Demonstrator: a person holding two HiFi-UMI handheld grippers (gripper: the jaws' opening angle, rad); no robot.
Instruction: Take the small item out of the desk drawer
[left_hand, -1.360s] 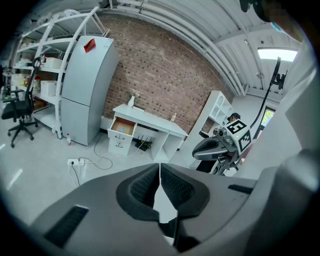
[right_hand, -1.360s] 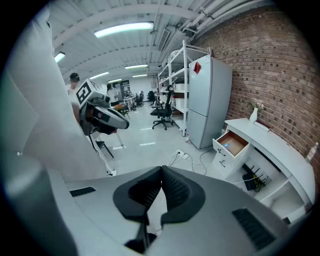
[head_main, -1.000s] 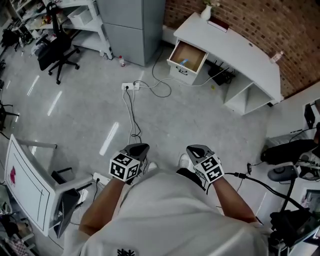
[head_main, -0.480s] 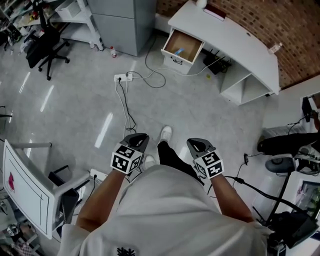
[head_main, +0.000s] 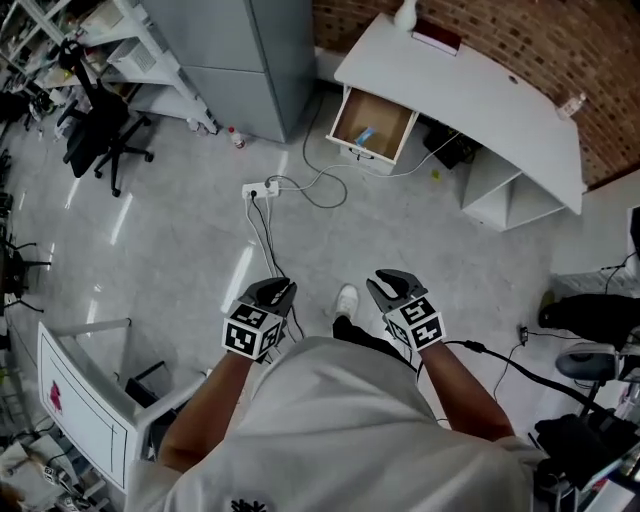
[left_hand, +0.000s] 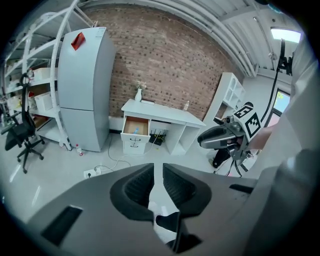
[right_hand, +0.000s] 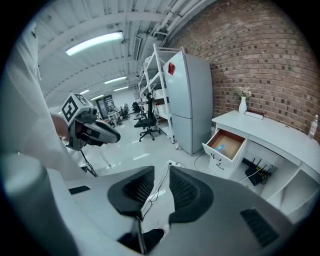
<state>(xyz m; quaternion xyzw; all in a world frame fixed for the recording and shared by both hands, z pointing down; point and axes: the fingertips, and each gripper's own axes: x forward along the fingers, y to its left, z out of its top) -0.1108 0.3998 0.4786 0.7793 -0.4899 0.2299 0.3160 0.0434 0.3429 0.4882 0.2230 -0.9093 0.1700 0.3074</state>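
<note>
The left gripper is empty, its jaws opening from a narrow slit. The right gripper is slightly apart and also empty. Far off, the white desk's open drawer holds a small blue item, too tiny to identify.

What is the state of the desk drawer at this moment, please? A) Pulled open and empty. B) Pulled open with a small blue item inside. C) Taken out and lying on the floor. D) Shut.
B: the drawer stands pulled out of the white desk, and a small blue item lies on its brown bottom.
</note>
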